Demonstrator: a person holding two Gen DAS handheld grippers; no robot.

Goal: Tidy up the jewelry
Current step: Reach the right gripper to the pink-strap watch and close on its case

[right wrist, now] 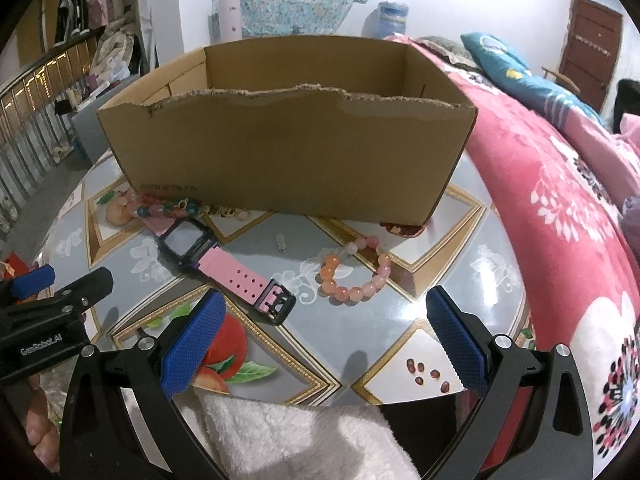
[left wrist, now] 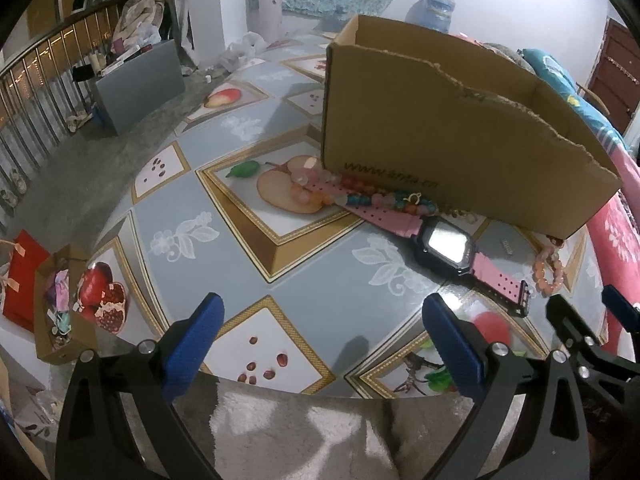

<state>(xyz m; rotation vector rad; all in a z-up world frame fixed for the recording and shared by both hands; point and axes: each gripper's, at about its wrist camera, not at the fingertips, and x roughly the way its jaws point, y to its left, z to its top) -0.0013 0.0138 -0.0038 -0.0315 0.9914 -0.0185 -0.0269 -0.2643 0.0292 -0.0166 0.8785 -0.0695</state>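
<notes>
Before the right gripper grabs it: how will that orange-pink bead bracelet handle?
The orange-pink round-bead bracelet will probably go floppy, since it is a strung loop and should sag if pinched on one side. Its beads look smooth and glossy, so they may slip or roll on the shiny fruit-print tabletop. Likely light.

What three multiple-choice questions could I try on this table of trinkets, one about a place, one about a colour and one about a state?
1. Where does the orange bead bracelet lie?
A. Inside the cardboard box
B. On the table in front of the cardboard box
C. Between the fingers of a hand-held gripper

2. What colour is the strap of the watch?
A. Pink
B. Green
C. White

3. How stands the right hand-held gripper?
A. Shut on the watch
B. Shut on a bracelet
C. Open, holding nothing

Answers:
1 B: the bracelet rests on the patterned table, on the near side of the cardboard box.
2 A: both strap halves beside the black case are pink.
3 C: its blue pads stand wide apart with only table between them.
</notes>
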